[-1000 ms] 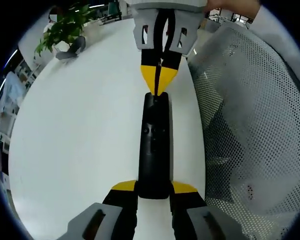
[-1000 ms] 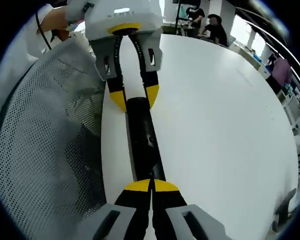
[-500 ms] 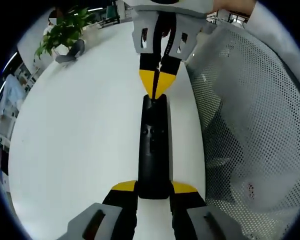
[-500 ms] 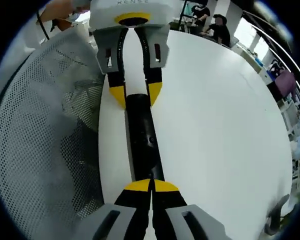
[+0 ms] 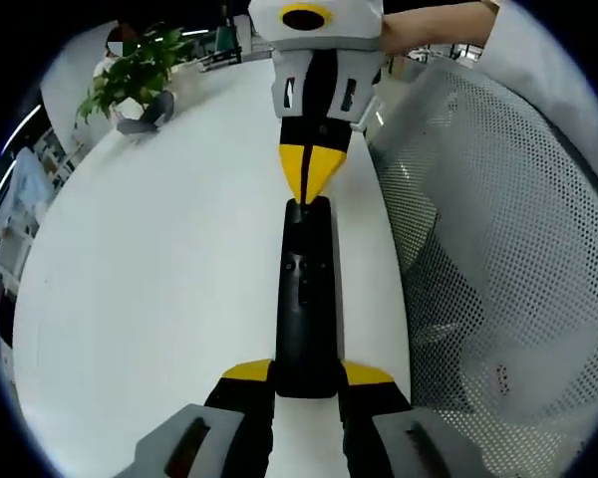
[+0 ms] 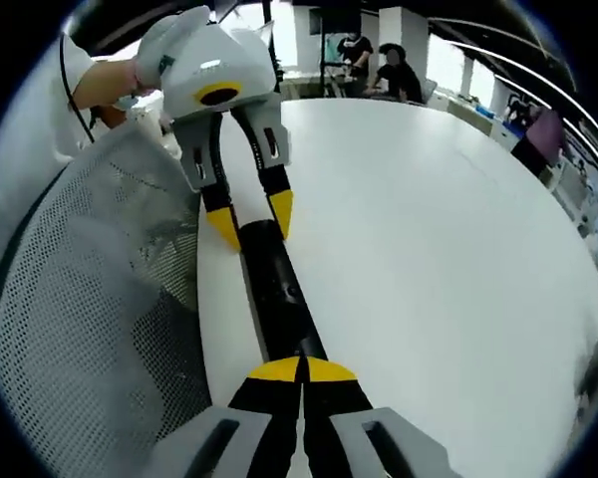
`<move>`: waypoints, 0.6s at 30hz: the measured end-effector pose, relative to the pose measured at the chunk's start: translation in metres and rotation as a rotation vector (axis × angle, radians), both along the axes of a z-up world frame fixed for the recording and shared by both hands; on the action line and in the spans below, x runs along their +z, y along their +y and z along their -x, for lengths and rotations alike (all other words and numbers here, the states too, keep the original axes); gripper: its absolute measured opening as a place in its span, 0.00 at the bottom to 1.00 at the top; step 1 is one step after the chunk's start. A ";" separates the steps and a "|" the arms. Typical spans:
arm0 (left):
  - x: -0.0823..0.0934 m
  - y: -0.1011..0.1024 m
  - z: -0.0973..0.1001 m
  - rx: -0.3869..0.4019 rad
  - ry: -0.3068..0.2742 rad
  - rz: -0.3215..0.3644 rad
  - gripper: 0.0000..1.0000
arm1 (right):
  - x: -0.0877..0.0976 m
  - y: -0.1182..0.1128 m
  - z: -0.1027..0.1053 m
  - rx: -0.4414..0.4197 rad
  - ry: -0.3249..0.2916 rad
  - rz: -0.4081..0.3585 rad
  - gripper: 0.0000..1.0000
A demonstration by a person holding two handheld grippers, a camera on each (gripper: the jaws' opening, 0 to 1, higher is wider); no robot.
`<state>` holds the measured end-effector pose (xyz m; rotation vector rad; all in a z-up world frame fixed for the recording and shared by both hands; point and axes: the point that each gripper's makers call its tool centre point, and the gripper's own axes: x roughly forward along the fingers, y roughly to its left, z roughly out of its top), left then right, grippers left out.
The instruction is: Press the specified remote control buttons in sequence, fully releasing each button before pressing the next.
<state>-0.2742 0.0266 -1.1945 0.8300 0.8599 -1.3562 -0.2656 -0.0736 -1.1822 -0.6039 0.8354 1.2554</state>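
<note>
Long black slim remote control (image 5: 305, 299) lies flat on the round white table (image 5: 159, 299), near the table edge, running lengthwise between the two grippers.

Left gripper (image 5: 305, 373) — yellow-tipped jaws sit on either side of the remote's near end, pinching it by its long sides. In the right gripper view the same gripper (image 6: 250, 221) comes in from the top, its yellow tips straddling the far end of the remote (image 6: 277, 299).

Right gripper (image 6: 301, 370) — yellow tips pressed together, no gap between them, sitting at the near end of the remote's top face. In the left gripper view it (image 5: 309, 184) comes down from the top, tips together in a point, touching the far end of the remote. Which button is under the tips – cannot tell.

Small buttons visible mid-body on the remote in both views.

White perforated mesh chair back (image 5: 488, 259) stands just beside the table edge on the remote's side. Green potted plant (image 5: 130, 80) at the far side of the table. A person's hand (image 6: 130, 80) holds the left gripper's white body.
</note>
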 end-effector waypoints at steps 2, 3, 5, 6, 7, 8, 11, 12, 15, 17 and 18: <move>0.000 0.000 0.000 -0.004 0.000 0.000 0.24 | 0.002 0.003 -0.001 0.034 -0.026 0.008 0.00; 0.000 0.000 0.000 -0.005 0.000 0.001 0.24 | 0.001 0.005 -0.001 0.050 -0.032 0.019 0.00; 0.000 0.000 0.000 -0.006 0.000 0.005 0.24 | -0.002 0.005 0.001 0.082 -0.032 0.046 0.00; 0.000 0.000 0.000 -0.010 -0.001 0.008 0.24 | -0.003 0.006 0.001 0.087 -0.033 0.047 0.00; 0.000 0.000 0.000 -0.011 0.000 0.010 0.24 | -0.004 0.008 0.003 0.102 -0.033 0.046 0.00; 0.000 0.000 0.000 -0.013 0.001 0.011 0.24 | -0.005 0.009 0.004 0.110 -0.030 0.051 0.00; 0.000 0.000 0.000 -0.021 0.002 0.009 0.24 | -0.005 0.008 0.004 0.133 -0.049 0.073 0.00; 0.000 0.000 0.000 -0.023 0.002 0.007 0.24 | -0.005 0.008 0.004 0.146 -0.061 0.085 0.00; 0.000 0.000 0.000 -0.024 0.001 0.002 0.24 | -0.006 0.009 0.004 0.164 -0.072 0.105 0.00; 0.000 0.000 0.000 -0.022 0.001 0.005 0.24 | -0.006 0.009 0.004 0.169 -0.073 0.120 0.00; 0.000 0.000 0.000 -0.020 0.002 0.008 0.24 | -0.006 0.009 0.004 0.171 -0.075 0.126 0.00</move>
